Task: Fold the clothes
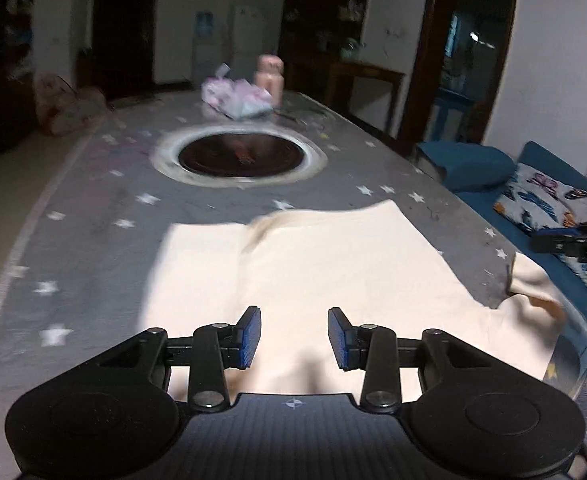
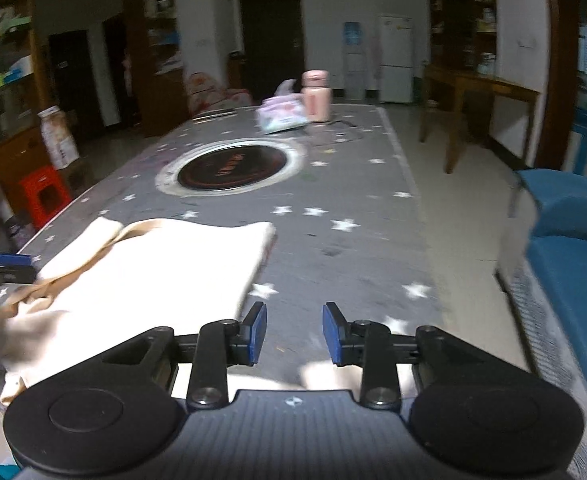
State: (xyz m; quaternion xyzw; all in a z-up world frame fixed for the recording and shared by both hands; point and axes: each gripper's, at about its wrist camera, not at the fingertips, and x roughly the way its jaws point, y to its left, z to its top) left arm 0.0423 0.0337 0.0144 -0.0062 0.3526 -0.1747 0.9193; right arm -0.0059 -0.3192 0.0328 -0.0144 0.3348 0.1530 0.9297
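Cream cloth, a thin soft garment (image 1: 313,264), lies partly folded on the grey star-print worktop (image 1: 93,208), near its front edge, and looks light, limp and prone to sliding. Left gripper (image 1: 293,338) and right gripper (image 2: 293,334) hang spread and empty, so pinching a doubled edge or corner seems safest.

White walls, dark door (image 2: 271,38), white fridge (image 2: 394,58) (far end), wooden shelving (image 2: 463,20)
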